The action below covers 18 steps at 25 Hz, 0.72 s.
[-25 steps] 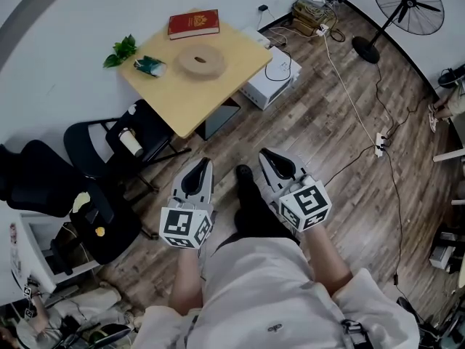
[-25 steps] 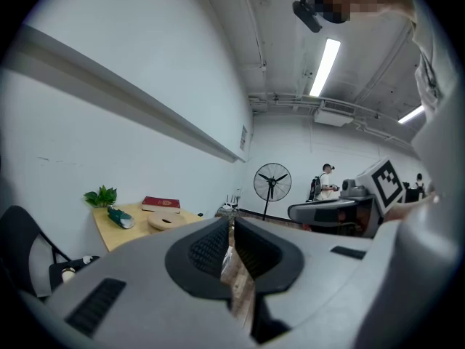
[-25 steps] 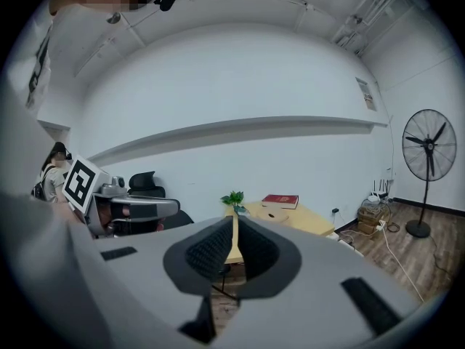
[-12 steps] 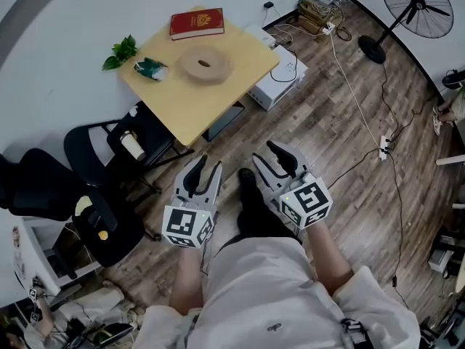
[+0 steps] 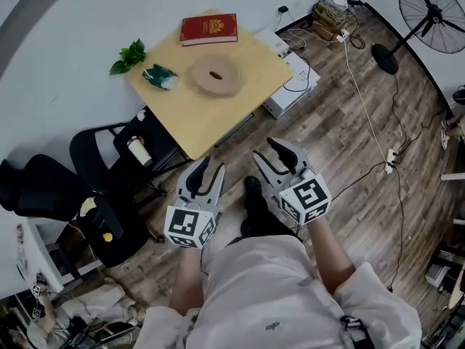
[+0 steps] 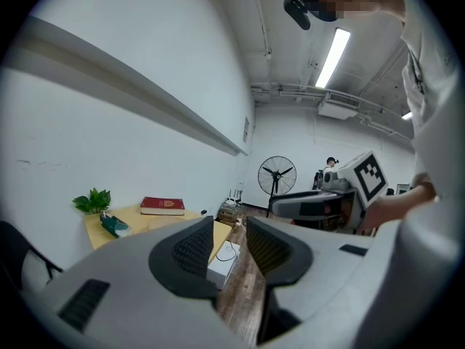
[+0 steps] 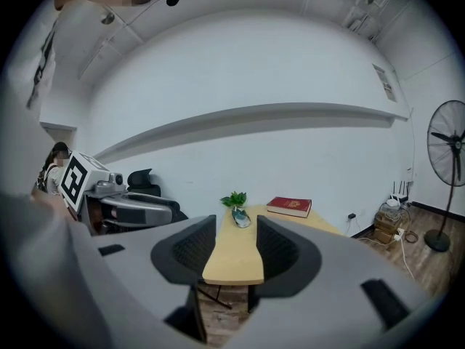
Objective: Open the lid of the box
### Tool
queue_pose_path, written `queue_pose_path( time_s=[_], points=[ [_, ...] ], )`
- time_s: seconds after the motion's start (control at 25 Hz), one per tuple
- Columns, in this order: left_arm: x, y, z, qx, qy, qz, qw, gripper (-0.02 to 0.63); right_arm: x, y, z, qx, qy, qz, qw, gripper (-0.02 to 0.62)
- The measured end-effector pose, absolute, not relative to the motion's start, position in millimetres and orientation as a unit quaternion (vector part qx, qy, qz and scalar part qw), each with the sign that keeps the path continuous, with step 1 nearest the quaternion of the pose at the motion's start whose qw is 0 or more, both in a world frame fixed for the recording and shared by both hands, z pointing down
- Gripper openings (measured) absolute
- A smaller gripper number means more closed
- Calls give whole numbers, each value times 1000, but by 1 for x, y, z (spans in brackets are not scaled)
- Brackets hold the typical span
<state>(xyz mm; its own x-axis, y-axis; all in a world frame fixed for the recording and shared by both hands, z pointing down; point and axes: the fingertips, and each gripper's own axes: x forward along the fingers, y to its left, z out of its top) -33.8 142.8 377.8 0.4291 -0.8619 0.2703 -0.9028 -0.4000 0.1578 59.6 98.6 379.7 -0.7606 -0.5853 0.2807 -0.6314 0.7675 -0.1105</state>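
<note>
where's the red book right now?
Head view, upper middle: the red book lies on the yellow table's far edge by the wall, just beyond the round tan disc, with the green plant to its left.

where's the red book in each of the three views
Head view: the red book lies near the top, left of centre, at the table's far corner.
Left gripper view: red book sits left of centre, a little below mid-height.
Right gripper view: red book sits right of centre, a little below mid-height.
Shared landmark: the green plant, to the book's left in every view.
</note>
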Motion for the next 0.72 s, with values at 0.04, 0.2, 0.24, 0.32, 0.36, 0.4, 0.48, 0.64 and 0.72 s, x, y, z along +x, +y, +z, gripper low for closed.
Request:
queue_pose_path(
  time_s=[0.04, 0.2, 0.24, 0.32, 0.36, 0.4, 0.48, 0.64, 0.72],
  points=[
    [-36, 136, 378, 832, -531, 74, 141, 120, 58, 91, 381, 323, -934, 99, 118, 158],
    [-43, 108, 380, 826, -539, 78, 144, 121, 53, 63, 385, 315, -936, 100, 123, 158],
    [-43, 102, 380, 825, -540, 78, 145, 120, 52, 57, 386, 312, -937, 100, 124, 158],
    [-44, 91, 381, 822, -544, 80, 147, 120, 51, 44, 387, 308, -938, 96, 128, 158],
    [-44, 86, 382, 821, -546, 80, 147, 120, 51, 39, 388, 305, -939, 94, 129, 158],
    [-43, 81, 383, 820, -547, 81, 148, 120, 50, 33, 389, 303, -940, 92, 131, 158],
    [-41, 71, 386, 818, -549, 84, 150, 120, 50, 22, 393, 296, -941, 90, 135, 158],
    [-37, 53, 394, 816, -549, 92, 155, 121, 50, 1, 403, 287, -943, 80, 148, 161],
    [-35, 46, 398, 815, -549, 97, 161, 120, 52, -7, 406, 284, -943, 79, 151, 161]
  ],
)
